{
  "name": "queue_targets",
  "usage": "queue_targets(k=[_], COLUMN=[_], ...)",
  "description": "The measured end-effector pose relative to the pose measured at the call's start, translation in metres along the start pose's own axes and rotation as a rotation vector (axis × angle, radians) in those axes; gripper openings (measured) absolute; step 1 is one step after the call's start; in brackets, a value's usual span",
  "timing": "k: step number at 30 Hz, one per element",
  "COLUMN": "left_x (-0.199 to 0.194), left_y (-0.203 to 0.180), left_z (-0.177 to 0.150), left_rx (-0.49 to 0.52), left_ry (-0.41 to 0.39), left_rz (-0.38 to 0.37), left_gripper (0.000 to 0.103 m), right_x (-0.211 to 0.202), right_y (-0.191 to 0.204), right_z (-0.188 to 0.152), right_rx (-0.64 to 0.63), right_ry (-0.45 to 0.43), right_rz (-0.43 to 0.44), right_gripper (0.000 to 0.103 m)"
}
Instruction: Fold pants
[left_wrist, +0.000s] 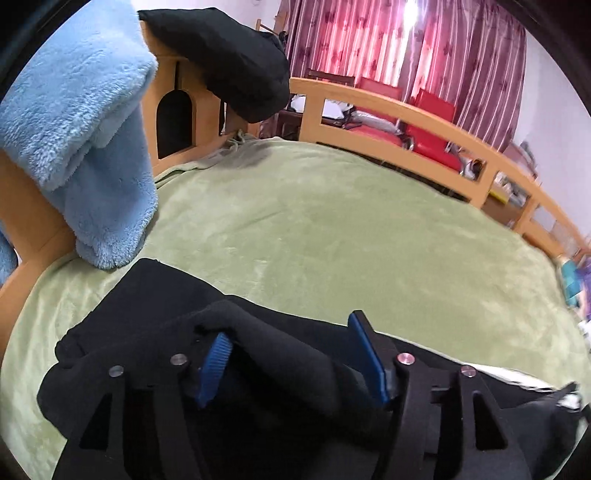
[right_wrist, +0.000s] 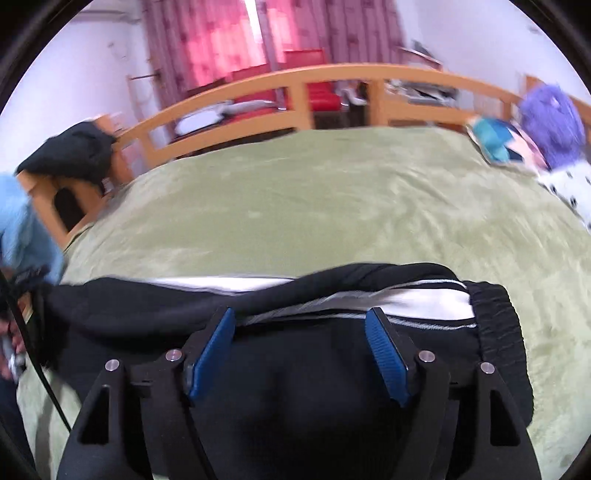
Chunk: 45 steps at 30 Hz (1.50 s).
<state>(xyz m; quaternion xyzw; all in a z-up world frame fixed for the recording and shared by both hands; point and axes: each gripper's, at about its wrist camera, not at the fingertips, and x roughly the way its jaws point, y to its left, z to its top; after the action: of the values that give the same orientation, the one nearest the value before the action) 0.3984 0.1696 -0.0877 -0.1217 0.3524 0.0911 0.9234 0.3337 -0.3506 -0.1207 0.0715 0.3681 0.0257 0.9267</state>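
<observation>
Black pants (left_wrist: 147, 306) lie folded on the green bed cover (left_wrist: 314, 221), close below both cameras. My left gripper (left_wrist: 288, 325) is open above them. A raised ridge of black cloth runs between its blue pads (left_wrist: 216, 358) and brushes the left one. In the right wrist view the pants (right_wrist: 147, 306) show a white side stripe (right_wrist: 406, 299) and the gathered waistband (right_wrist: 498, 321) at the right. My right gripper (right_wrist: 301, 310) is open over the black cloth, just short of the stripe, pads wide apart.
A fluffy blue blanket (left_wrist: 81, 140) hangs over the wooden bed frame at the left. A black garment (left_wrist: 229, 62) is draped on the footboard. A wooden rail (left_wrist: 388, 107) borders the far side. Plush toys (right_wrist: 546, 122) sit at the right. A hand (right_wrist: 11, 343) shows at the left edge.
</observation>
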Motion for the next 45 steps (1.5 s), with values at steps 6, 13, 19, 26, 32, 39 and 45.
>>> queue_targets(k=[6,13,19,26,32,39,45], left_x=[-0.025,-0.036,-0.078,-0.069,-0.026,-0.001,-0.017], left_y=[0.013,0.029,0.052,0.076,0.060,0.062,0.090], left_z=[0.007,-0.004,-0.015,-0.049,-0.113,-0.085,0.010], left_rx=[-0.001,-0.013,-0.016,0.050,0.105,0.152,0.186], left_ry=[0.091,0.227,0.121,0.138,0.168,0.126,-0.057], left_rz=[-0.078,-0.235,-0.267,-0.102,0.015,0.102,0.266], left_gripper=[0.062,0.065,0.090,0.090,0.090,0.010,0.009], right_x=[-0.016,0.008,0.019,0.010,-0.008,-0.026,-0.034], right_y=[0.069,0.130,0.162,0.184,0.170,0.138,0.120], right_z=[-0.024,-0.047,-0.060,-0.075,-0.089,-0.103,-0.109], right_rx=[-0.142,-0.171,-0.191,-0.188,-0.138,-0.120,-0.091], right_ry=[0.026,0.116,0.156,0.170,0.171,0.177,0.157], right_rz=[0.077,0.209,0.226,0.223,0.244,0.169,0.117], right_gripper=[0.072,0.072,0.068,0.068,0.068,0.068,0.068])
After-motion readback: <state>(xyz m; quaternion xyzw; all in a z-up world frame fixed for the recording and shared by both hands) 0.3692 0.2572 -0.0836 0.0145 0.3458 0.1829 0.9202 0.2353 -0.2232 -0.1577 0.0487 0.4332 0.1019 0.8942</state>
